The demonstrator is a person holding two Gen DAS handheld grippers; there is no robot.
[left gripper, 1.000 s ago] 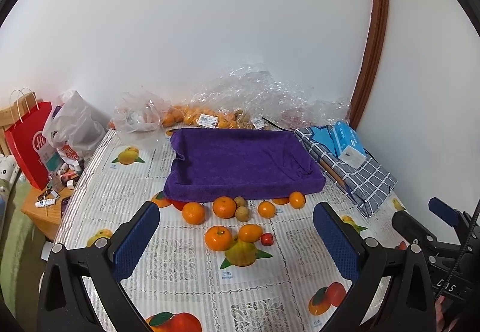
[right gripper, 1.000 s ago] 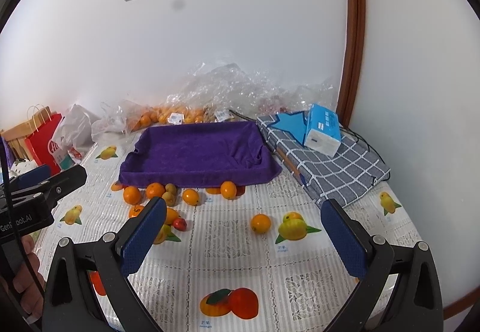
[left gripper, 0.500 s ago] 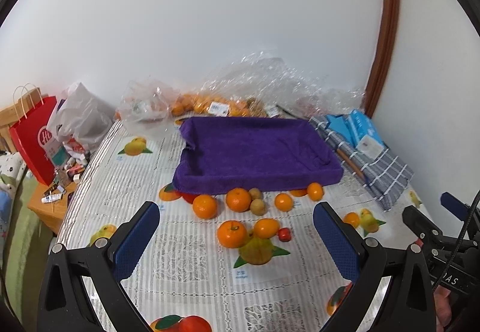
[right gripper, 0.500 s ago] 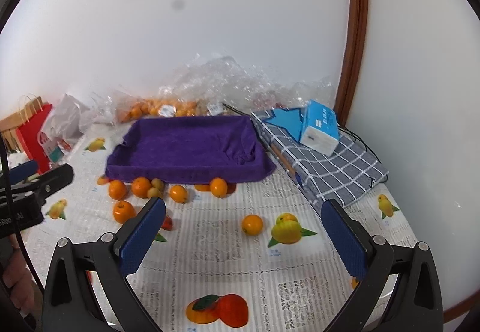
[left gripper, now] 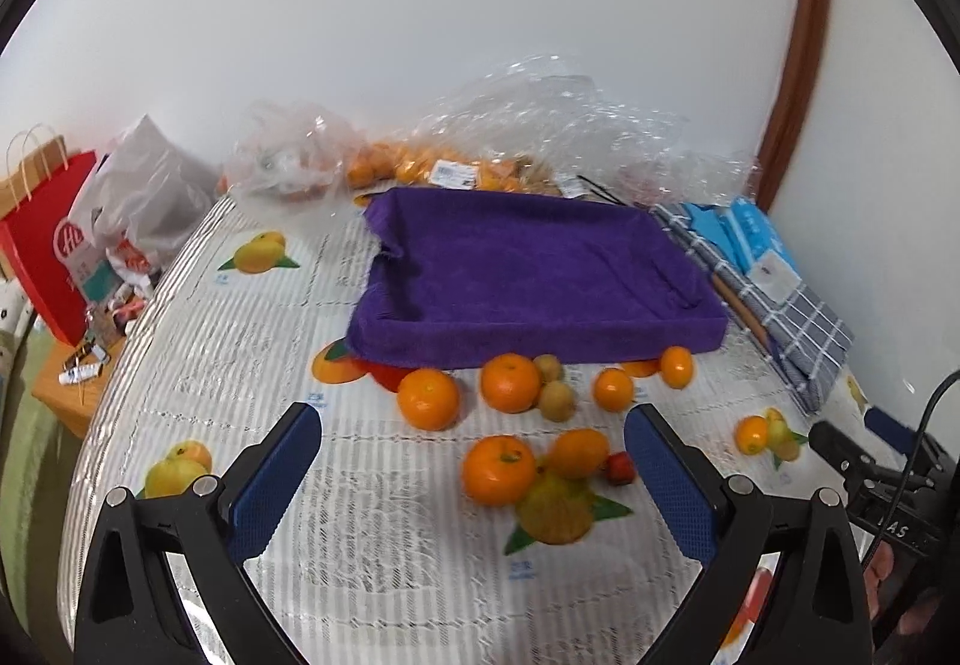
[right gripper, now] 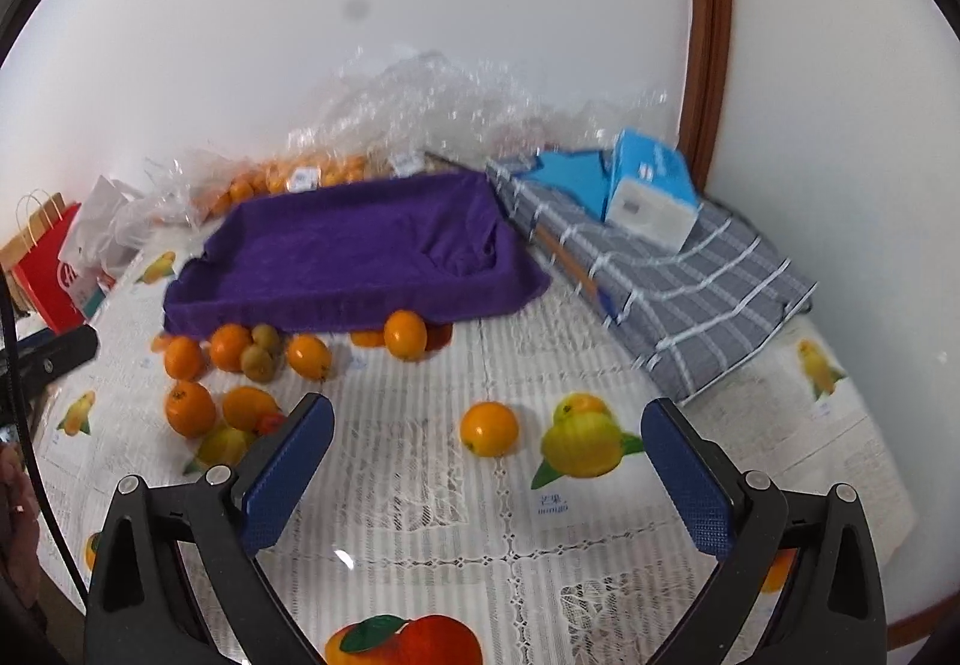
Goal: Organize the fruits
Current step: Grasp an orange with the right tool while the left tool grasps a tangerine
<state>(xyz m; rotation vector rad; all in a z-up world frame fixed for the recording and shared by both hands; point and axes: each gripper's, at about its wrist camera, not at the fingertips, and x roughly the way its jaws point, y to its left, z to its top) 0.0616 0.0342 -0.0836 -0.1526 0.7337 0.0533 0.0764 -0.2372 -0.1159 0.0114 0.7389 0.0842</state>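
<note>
The right gripper (right gripper: 487, 446), its jaws wide and just closing slightly, holds nothing; a lone orange (right gripper: 489, 429) lies between its fingers on the table (right gripper: 420, 521). The left gripper (left gripper: 471, 464) gapes empty over scattered oranges (left gripper: 498, 470) along the near edge of the purple-lined tray (left gripper: 534, 275).

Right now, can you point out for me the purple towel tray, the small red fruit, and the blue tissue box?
purple towel tray (left gripper: 528, 269), left wrist view, on the bare floor of the tray.
small red fruit (left gripper: 620, 467), left wrist view, on its middle.
blue tissue box (right gripper: 654, 185), right wrist view, on its blue top face.
</note>
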